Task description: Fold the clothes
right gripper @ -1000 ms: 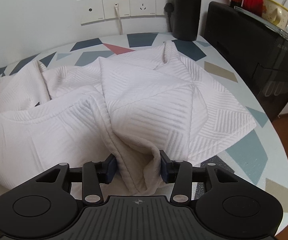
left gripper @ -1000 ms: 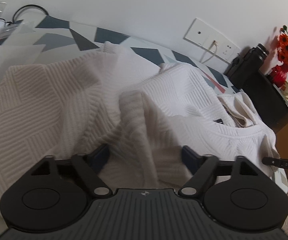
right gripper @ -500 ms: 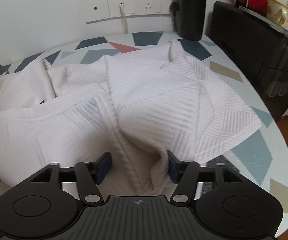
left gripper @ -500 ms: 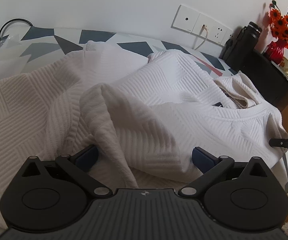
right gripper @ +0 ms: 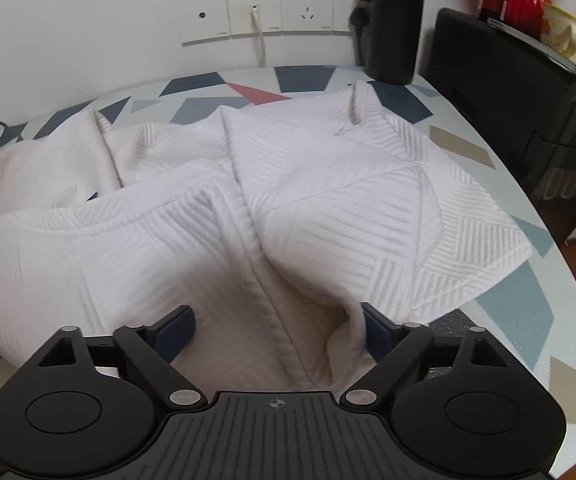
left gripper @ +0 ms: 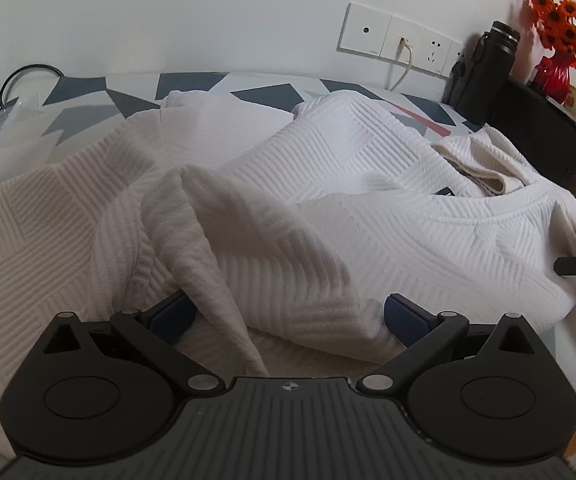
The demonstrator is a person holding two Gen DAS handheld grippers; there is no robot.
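Both grippers have let go since a second ago: my right gripper (right gripper: 275, 328), then pinched on a bunched fold, has just been spreading and now stands wide, cloth slack between the pads but unpressed. My left gripper (left gripper: 288, 316) is also fully apart, straddling a raised ridge. The white ribbed-knit sweater (left gripper: 368, 200) lies rumpled across the round table with grey, blue and red geometric print (right gripper: 528, 300), its hem near the table's edge. Risk, as I judge it: the thick, springy knit could catch a pad during withdrawal and drag the fold open. Texture: raised chevron ribbing, soft, bulky folds.
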